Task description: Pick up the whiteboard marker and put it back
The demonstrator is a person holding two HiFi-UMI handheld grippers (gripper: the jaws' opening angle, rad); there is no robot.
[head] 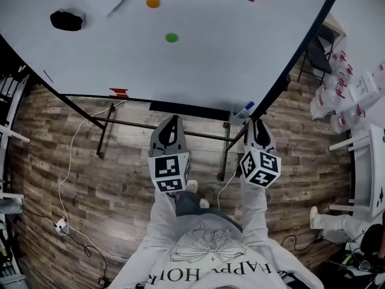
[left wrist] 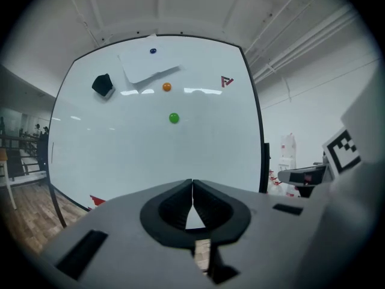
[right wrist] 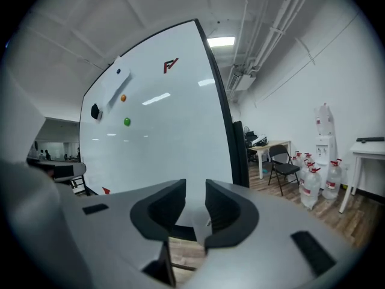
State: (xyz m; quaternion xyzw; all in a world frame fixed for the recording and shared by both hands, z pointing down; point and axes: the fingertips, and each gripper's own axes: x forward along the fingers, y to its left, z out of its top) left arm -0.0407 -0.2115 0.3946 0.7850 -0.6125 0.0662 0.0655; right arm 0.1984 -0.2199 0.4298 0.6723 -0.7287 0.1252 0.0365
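The whiteboard marker [head: 243, 110], white with a blue cap, lies at the right end of the dark ledge [head: 186, 108] along the whiteboard's [head: 204, 65] bottom edge. My right gripper [head: 257, 127] sits just behind it and is open. In the right gripper view the jaws [right wrist: 195, 188] stand apart, and the marker's white barrel [right wrist: 201, 221] shows low in the gap, with neither pad pressing on it. My left gripper [head: 171, 125] hovers near the ledge's middle; its fingertips [left wrist: 192, 185] meet with nothing between them.
On the board are an orange magnet [head: 153, 2], a green magnet [head: 171, 38] and a black eraser [head: 66, 20]. The board's metal stand [head: 180, 131] is below. To the right are water bottles [head: 337, 89], a folding chair [head: 316, 53] and a white table [head: 367, 161]. A white cable [head: 69, 161] crosses the floor.
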